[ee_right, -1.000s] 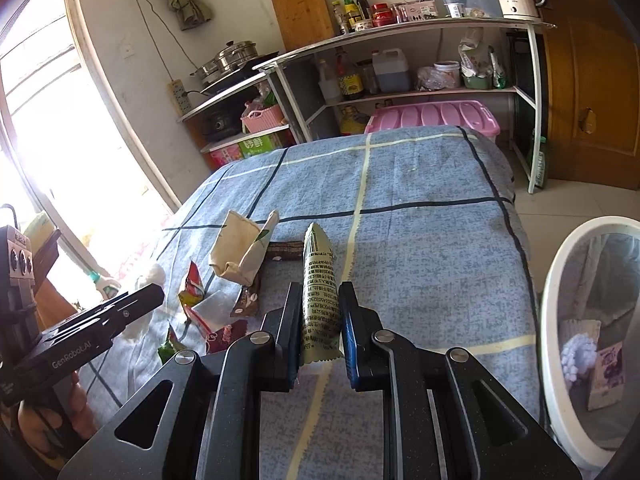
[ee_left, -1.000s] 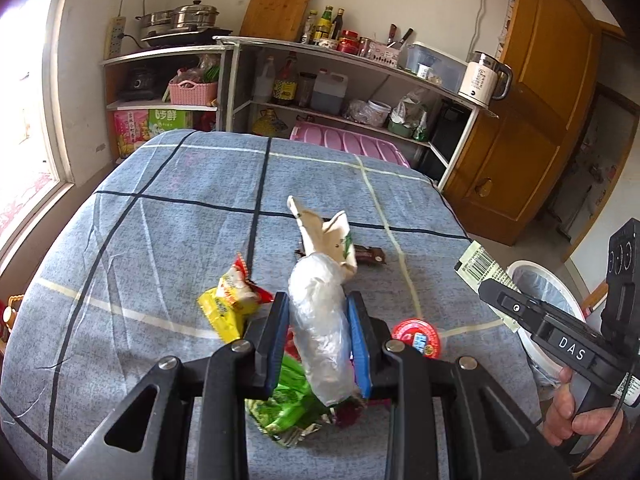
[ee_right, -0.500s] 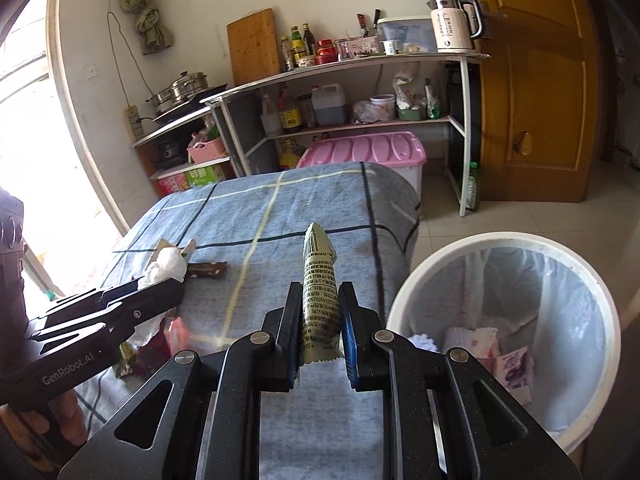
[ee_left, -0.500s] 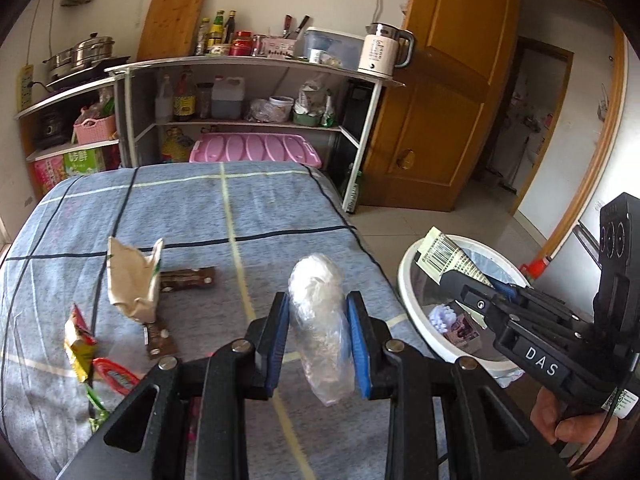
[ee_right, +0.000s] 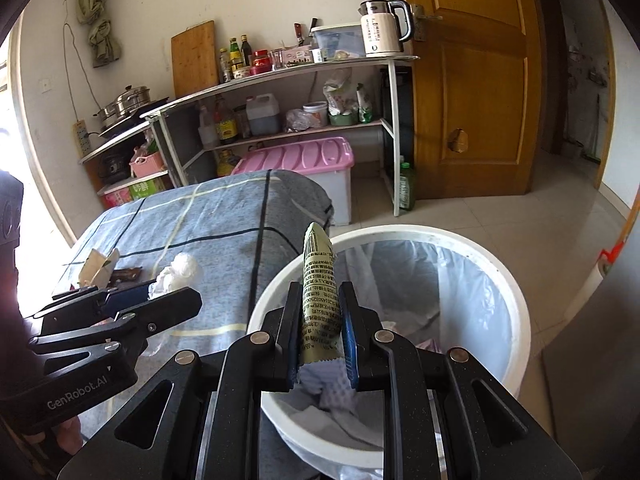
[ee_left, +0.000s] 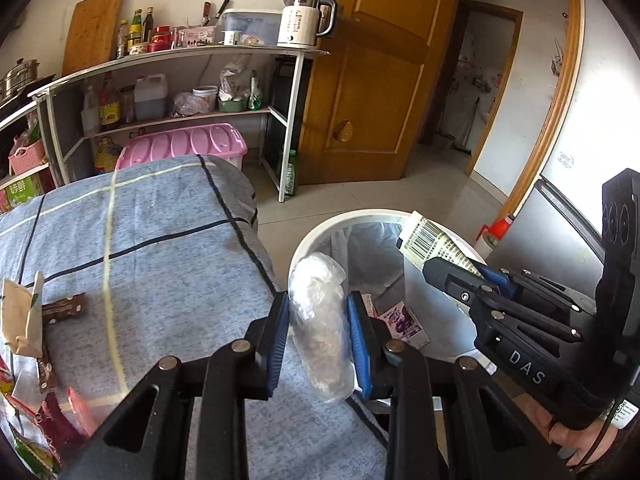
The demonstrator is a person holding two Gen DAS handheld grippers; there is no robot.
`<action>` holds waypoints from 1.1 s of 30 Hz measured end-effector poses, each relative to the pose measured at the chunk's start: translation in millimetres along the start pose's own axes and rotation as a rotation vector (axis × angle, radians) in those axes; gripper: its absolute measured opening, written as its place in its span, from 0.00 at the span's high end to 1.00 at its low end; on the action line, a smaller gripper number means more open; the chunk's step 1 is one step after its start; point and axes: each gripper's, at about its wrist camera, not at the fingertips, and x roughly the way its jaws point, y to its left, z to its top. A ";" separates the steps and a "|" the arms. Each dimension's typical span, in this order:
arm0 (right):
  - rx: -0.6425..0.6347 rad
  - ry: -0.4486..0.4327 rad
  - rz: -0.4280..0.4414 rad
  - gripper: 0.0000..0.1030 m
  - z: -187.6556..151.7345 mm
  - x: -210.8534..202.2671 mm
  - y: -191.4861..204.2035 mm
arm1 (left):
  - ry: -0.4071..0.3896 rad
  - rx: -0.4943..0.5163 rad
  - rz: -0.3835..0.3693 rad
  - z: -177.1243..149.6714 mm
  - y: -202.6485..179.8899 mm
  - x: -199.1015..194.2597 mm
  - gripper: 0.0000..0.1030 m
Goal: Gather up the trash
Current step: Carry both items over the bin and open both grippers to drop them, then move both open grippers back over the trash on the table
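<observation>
Jaws of left gripper [ee_left: 318, 332] clamped on crumpled clear plastic wad [ee_left: 320, 320], held at tabletop [ee_left: 160, 248] right edge, just beside bin [ee_left: 320, 232] rim. Jaws of right gripper [ee_right: 320, 334] pinched on green wrapper [ee_right: 320, 292], upright, over bin [ee_right: 500, 280] opening. Bin white, lined with bag, trash inside. More wrappers [ee_left: 36, 316] lie along tabletop left edge.
</observation>
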 end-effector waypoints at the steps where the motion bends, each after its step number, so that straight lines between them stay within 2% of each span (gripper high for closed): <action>1: 0.001 0.001 -0.010 0.82 -0.7 0.3 -2.7 | 0.006 0.005 -0.007 0.6 -3.8 3.8 0.70; 16: 0.025 0.069 -0.095 0.81 -6.7 18.0 -37.5 | 0.076 0.024 -0.040 0.2 -24.3 38.7 0.69; 17: 0.028 0.073 -0.093 0.80 -7.1 18.8 -38.8 | 0.075 0.022 -0.042 0.6 -24.1 38.7 0.63; 18: 0.030 0.075 -0.095 0.74 -7.3 19.2 -39.3 | 0.075 0.017 -0.043 1.1 -22.9 39.0 0.58; 21: 0.025 0.074 -0.102 0.64 -8.2 17.9 -38.4 | 0.072 0.008 -0.044 0.7 -20.9 37.3 0.52; 27: 0.027 0.064 -0.095 0.63 -8.3 11.6 -31.9 | 0.042 -0.013 -0.038 -0.2 -11.5 22.1 0.43; 33: 0.028 0.054 -0.074 0.63 -8.3 5.7 -18.9 | 0.018 -0.043 -0.008 -5.1 7.6 2.3 0.42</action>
